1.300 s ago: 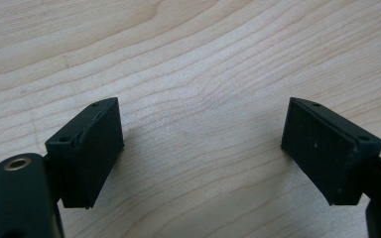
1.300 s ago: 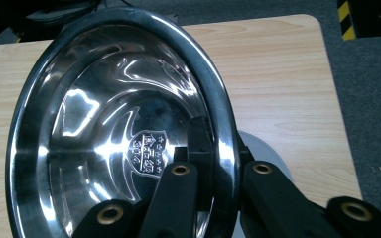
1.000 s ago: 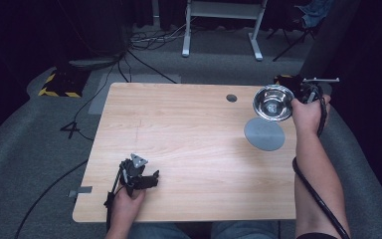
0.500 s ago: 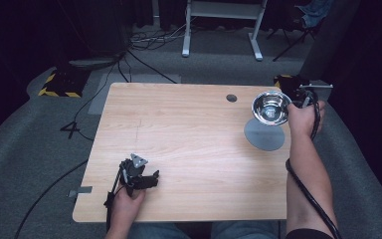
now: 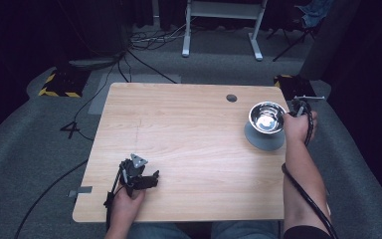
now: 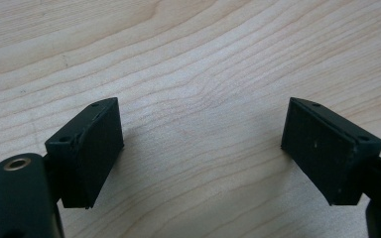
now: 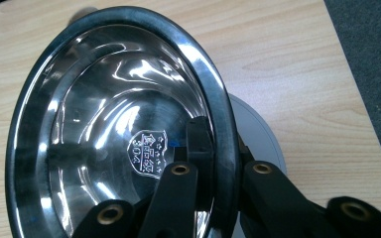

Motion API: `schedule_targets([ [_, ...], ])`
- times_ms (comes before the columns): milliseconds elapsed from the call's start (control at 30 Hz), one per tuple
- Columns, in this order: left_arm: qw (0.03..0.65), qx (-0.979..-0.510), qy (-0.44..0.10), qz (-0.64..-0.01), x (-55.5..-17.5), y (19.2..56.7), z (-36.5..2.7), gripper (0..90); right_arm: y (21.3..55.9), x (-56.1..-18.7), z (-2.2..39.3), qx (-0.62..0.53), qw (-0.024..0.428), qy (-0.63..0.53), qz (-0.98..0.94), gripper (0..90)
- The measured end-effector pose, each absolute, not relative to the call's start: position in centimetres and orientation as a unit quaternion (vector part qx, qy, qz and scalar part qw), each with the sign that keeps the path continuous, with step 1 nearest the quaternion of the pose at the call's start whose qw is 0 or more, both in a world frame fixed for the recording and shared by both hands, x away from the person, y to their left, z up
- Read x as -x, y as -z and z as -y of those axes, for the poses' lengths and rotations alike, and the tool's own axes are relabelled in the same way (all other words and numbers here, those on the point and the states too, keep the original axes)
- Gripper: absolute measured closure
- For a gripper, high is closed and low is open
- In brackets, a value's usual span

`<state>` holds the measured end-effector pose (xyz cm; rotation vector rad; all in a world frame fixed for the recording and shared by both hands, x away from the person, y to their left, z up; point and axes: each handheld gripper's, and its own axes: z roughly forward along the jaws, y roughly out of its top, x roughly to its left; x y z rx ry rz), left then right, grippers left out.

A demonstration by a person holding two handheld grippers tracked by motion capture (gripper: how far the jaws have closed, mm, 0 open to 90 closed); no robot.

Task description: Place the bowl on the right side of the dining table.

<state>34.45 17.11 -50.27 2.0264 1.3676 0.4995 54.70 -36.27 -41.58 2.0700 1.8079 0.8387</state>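
Bowl (image 5: 267, 117) near table's (image 5: 179, 124) right edge

Left gripper (image 5: 151, 178) sits low at the near-left w/ jaws spread wide apart, nothing btwn them, left hand (image 5: 124, 199) behind it. Right gripper (image 5: 289, 113) is out at the far right, jaws pinched on a steel bowl (image 5: 266, 117) rim, one inside, one outside; right forearm stretched fwd.

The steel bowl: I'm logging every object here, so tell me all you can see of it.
The steel bowl is round, shiny metal with a rolled rim and a stamped mark inside, and holds nothing. It sits above the grey disc at the table's far right. The right gripper is shut on its rim, one jaw inside, one outside.
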Motion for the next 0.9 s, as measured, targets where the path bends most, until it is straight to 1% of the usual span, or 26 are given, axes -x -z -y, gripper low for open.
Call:
schedule_targets([
  [367,0.318,-0.771,-0.19,-0.518,-34.4,50.3,-17.1,16.5,43.7,-54.4,36.6,-0.719,0.119,-0.283,-0.624,87.9],
  [900,0.318,-0.771,-0.19,-0.518,-34.4,50.3,-17.1,16.5,45.1,-54.2,36.9,-0.729,0.108,-0.277,-0.616,87.9],
])
